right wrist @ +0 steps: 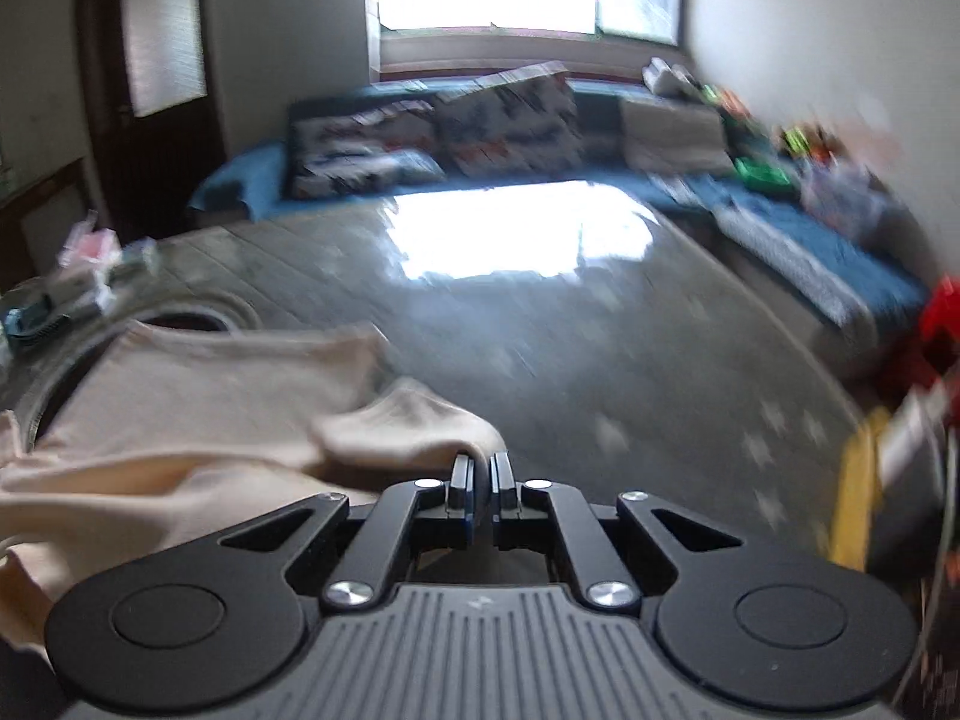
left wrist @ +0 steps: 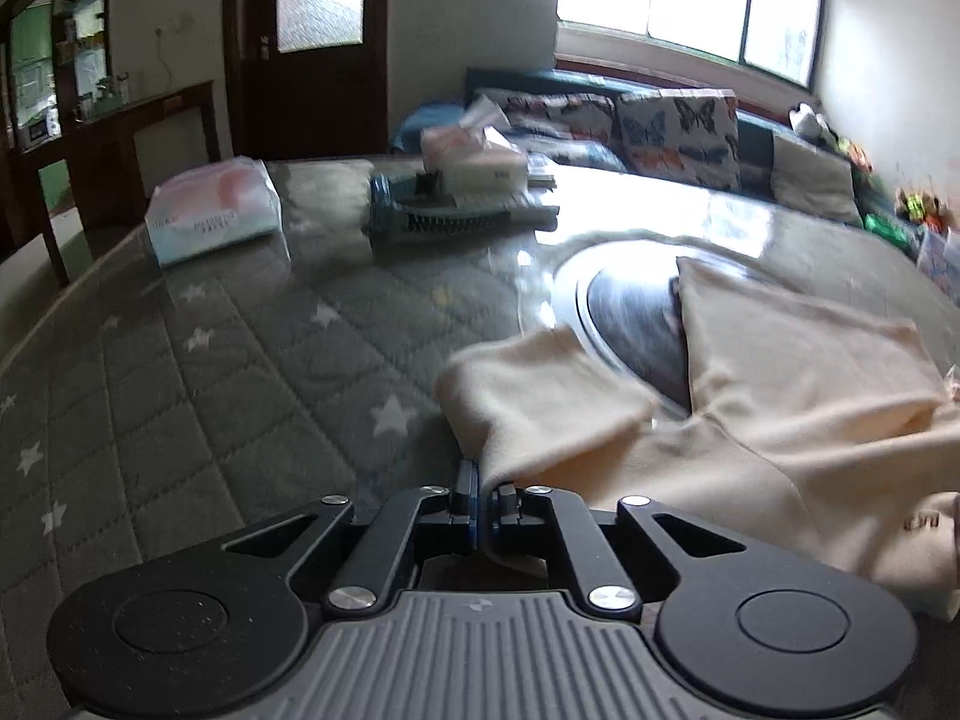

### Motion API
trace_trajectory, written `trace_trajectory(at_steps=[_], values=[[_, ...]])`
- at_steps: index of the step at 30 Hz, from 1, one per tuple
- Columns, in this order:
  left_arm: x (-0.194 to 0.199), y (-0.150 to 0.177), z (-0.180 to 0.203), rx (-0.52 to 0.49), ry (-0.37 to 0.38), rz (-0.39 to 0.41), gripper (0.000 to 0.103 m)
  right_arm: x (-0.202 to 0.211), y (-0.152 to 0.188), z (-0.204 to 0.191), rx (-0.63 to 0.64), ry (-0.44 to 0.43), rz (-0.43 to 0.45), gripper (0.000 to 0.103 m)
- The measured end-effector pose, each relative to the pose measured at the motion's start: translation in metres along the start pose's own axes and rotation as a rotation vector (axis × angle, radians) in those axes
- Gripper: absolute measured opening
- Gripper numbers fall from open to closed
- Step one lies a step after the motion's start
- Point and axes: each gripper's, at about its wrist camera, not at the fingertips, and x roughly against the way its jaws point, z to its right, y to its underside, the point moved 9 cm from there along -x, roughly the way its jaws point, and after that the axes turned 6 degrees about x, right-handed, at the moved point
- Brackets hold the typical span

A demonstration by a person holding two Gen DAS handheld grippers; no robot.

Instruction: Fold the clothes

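A cream garment [left wrist: 780,372] lies spread on a grey quilted table cover with white stars [left wrist: 210,372]. In the left wrist view my left gripper [left wrist: 485,483] is shut on the garment's left sleeve, whose cloth runs up from between the pads. In the right wrist view the same cream garment [right wrist: 198,396] fills the lower left, and my right gripper [right wrist: 482,471] is shut on its other sleeve edge, a fold of cloth bunched just ahead of the fingertips. The right wrist view is smeared by motion.
A pack of tissues [left wrist: 213,210], a blue basket [left wrist: 432,213] and a tissue box [left wrist: 474,159] sit at the table's far side. A round metal-rimmed inset [left wrist: 624,312] lies partly under the garment. Behind it stands a sofa with butterfly cushions [left wrist: 678,132]; red and yellow things [right wrist: 900,420] crowd the right.
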Motion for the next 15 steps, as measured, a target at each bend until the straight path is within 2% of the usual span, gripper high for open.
trace_trajectory(at_steps=[1,2,3,6,9,11,15], values=[[0.001,0.003,0.0,-0.01,0.004,-0.006,0.009,0.0,0.006,0.005,-0.007,0.009,-0.013,0.009],[0.004,0.004,0.0,-0.019,0.005,-0.007,0.015,0.0,0.012,0.01,-0.015,0.017,-0.026,0.016],[0.006,0.005,0.0,-0.028,0.007,-0.008,0.019,-0.001,0.018,0.015,-0.022,0.026,-0.039,0.018],[0.016,0.005,0.002,-0.061,0.03,0.003,0.023,0.001,0.023,0.021,-0.013,0.034,-0.038,0.019],[0.03,0.0,0.007,-0.103,0.048,0.045,0.026,0.001,0.018,0.012,0.021,0.006,-0.026,0.026],[0.039,-0.006,0.007,-0.105,0.054,0.076,0.028,-0.003,0.012,0.001,0.055,-0.015,-0.021,0.04],[0.05,-0.019,0.003,-0.096,0.046,0.125,0.042,-0.019,0.005,-0.02,0.13,-0.028,-0.034,0.047]])
